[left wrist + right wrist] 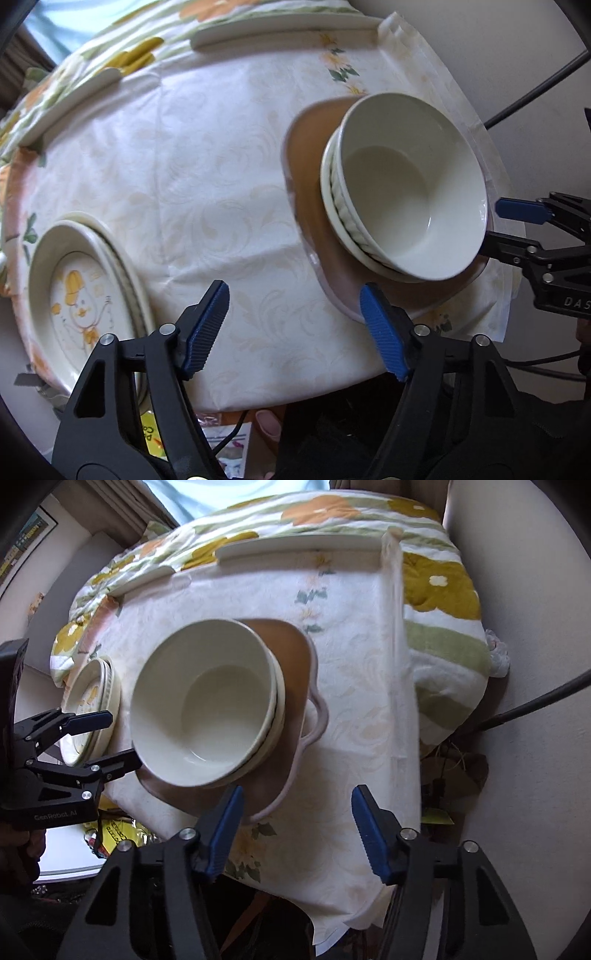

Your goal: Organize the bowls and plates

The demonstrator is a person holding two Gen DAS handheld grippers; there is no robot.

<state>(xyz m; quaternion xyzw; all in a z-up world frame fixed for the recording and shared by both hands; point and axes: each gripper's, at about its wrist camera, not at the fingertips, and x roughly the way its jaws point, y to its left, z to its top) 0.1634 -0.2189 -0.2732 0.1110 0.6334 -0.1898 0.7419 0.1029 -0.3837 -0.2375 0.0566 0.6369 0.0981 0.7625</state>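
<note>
Two open grippers [295, 328] [297, 832] nr stacked bowls [410, 192]

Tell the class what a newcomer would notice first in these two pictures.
The stacked white bowls stand out, sitting on a brown tray near the table's right edge. Next come the stacked plates with a yellow cartoon figure at the left. Both grippers, left and right, are open and empty.

I read "GenRobot.AI" on the left gripper [107, 738] body, lower left; "DAS" on the right gripper [517, 225] body, right edge.
</note>
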